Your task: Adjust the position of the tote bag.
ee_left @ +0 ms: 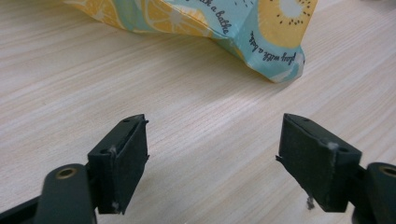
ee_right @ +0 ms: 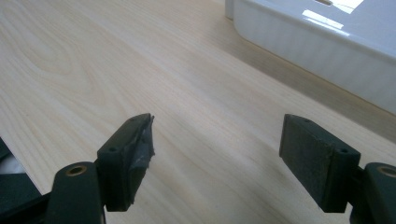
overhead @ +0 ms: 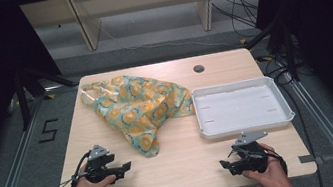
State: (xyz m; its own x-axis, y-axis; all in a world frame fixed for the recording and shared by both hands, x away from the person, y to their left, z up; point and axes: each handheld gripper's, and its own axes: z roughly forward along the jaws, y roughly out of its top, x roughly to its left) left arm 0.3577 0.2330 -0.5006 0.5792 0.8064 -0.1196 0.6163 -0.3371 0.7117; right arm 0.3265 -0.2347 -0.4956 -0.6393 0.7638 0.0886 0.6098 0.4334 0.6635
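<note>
i see my left gripper (overhead: 126, 166) at 7 o'clock, jaws wide, empty, bag (overhead: 137, 105) crumpled near 11, probably cloth, right gripper (overhead: 225, 164) at 5, jaws wide, tray (overhead: 246, 124) just beyond

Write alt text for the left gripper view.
The left claw hangs open just above a pale wooden table, its two black jaws wide apart. Ahead lies the corner of a crumpled fruit-print cloth bag in teal and yellow.

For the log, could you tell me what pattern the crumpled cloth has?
Teal crumpled cloth with yellow-orange citrus slices; left gripper view.
</note>
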